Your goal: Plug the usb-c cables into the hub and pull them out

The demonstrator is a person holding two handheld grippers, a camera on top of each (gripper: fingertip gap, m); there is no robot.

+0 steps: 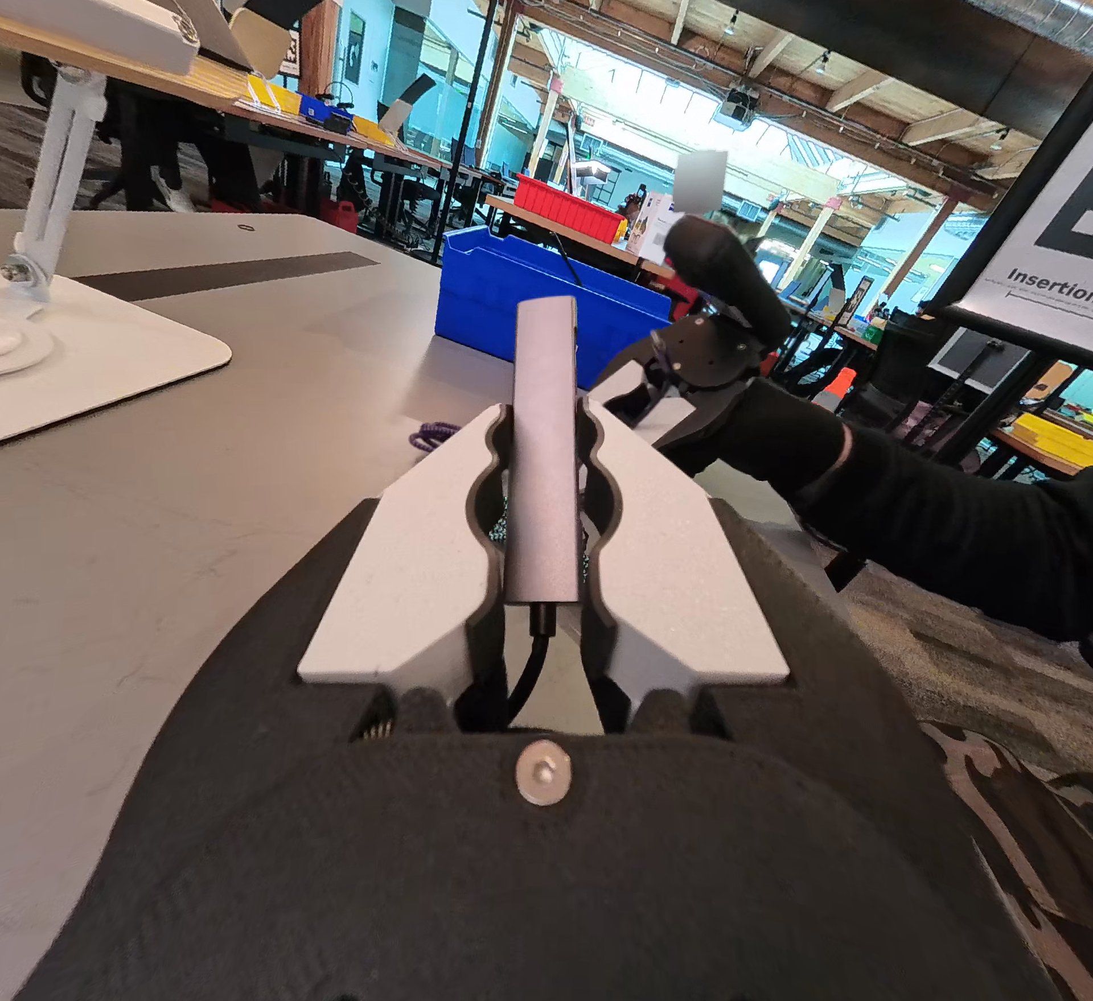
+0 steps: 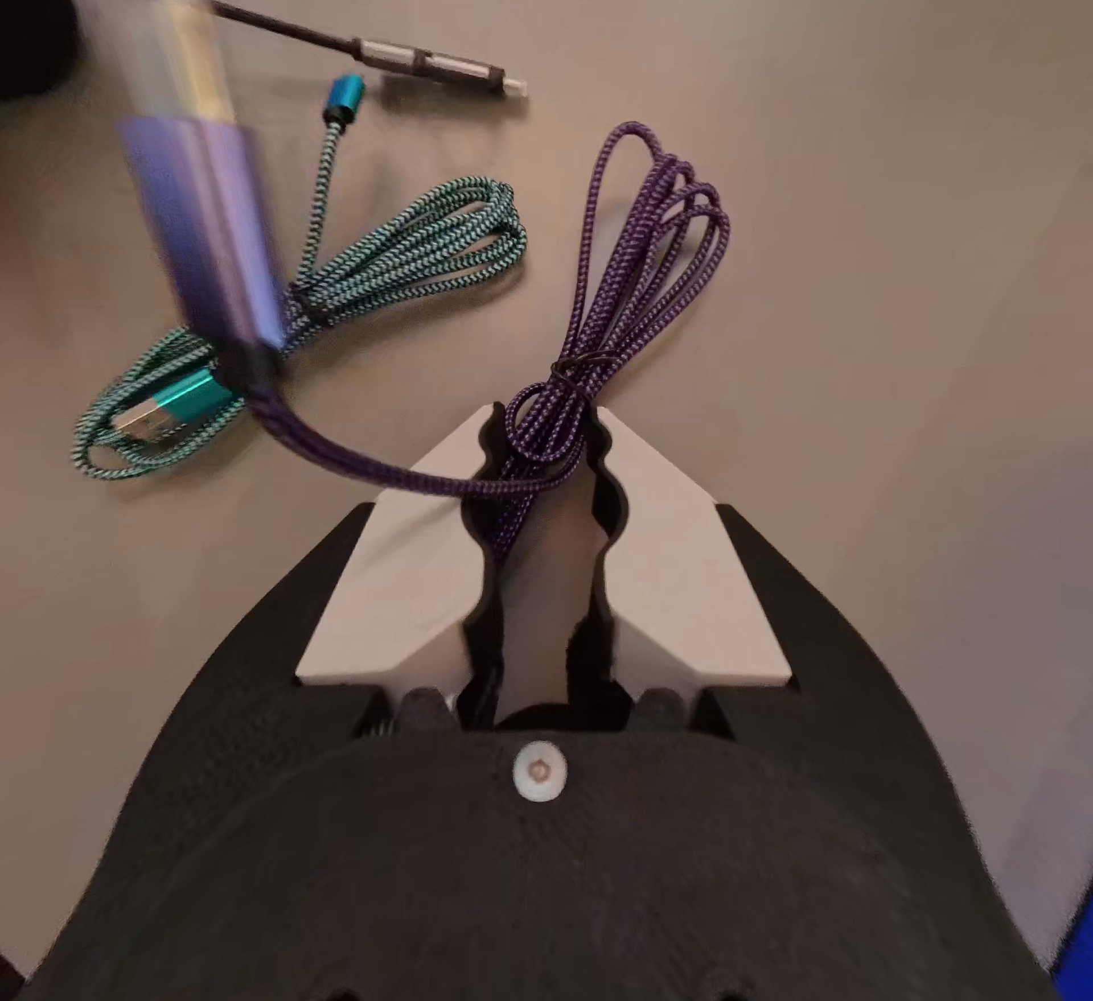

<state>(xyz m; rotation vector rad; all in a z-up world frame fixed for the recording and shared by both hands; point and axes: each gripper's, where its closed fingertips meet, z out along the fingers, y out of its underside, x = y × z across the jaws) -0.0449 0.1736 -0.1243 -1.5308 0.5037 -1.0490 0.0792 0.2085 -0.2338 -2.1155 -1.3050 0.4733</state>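
Under both tools spreads a wide grey surface (image 1: pixel 177 499). Ahead and to the left of the left hand-held gripper (image 1: pixel 545 423) stands a white stand (image 1: pixel 89 346) with a flat base, and straight ahead of it, past the fingertips, sits a blue bin (image 1: pixel 508 292) near the far edge.

That left hand-held gripper is closed down on the hub (image 1: pixel 544 440), a slim grey metal bar that stands between the two white fingers and sticks out well beyond their tips. A black cord leaves the hub's near end and drops back between the fingers. Off to its right a black-gloved hand (image 1: pixel 798 428) carries the right hand-held gripper (image 1: pixel 639 387) low over the surface.

From above, the right hand-held gripper (image 2: pixel 547 417) has its fingers drawn close together around the purple cable (image 2: pixel 644 239), a tied bundle whose loops fan out ahead of the fingertips; whether the fingers actually pinch it I cannot tell. One strand runs out to the left over the left finger and ends in a purple plug (image 2: pixel 201 227) with a metal tip, badly blurred, raised off the surface.

Left of the fingertips lies a teal cable (image 2: pixel 408 245), also bundled and tied, with one teal plug (image 2: pixel 177 405) close to the left finger and a smaller one (image 2: pixel 346 97) farther ahead. Beyond that, a black cord ends in a small grey connector (image 2: pixel 432 67) lying flat.
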